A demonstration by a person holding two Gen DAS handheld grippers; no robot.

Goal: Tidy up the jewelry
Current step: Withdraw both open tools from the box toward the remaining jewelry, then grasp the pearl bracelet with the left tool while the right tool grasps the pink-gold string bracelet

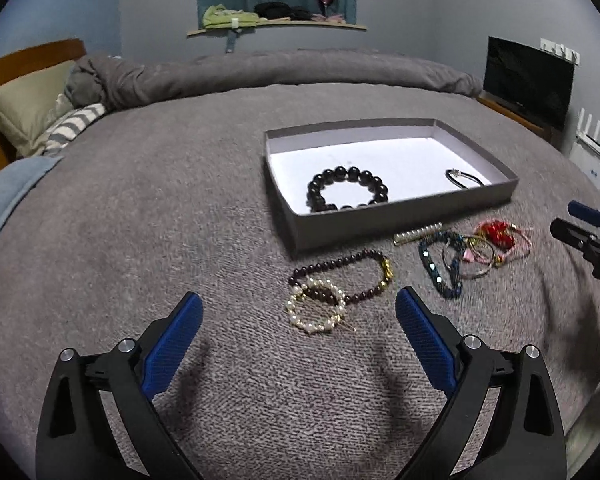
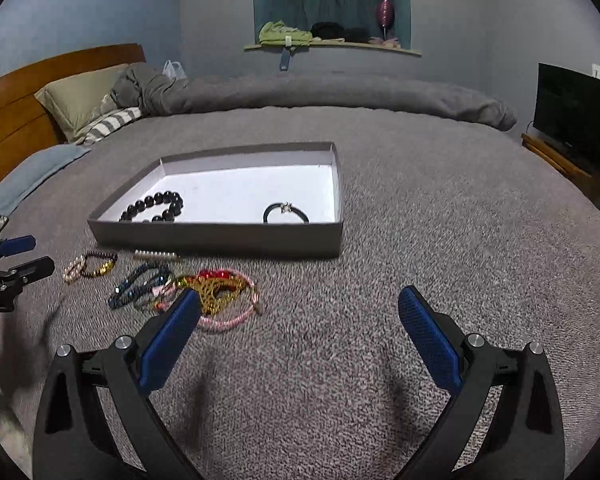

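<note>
the left claw is held wide open above the grey bed cover, with nothing gripped between its blue pads; just ahead of it a pearl bracelet is seen lying on the cover, overlapping a dark red bead bracelet. the right claw is likewise spread wide and empty, with its left pad seen in front of a pink cord bracelet and a red and gold ornament. beside these a blue beaded bracelet and a thin bangle are tangled together, and a silver spiral piece is laid close to the tray wall. farther out, a shallow grey tray is set on the bed; inside it a black bead bracelet and a black cord bracelet are placed well apart on the white floor.
</note>
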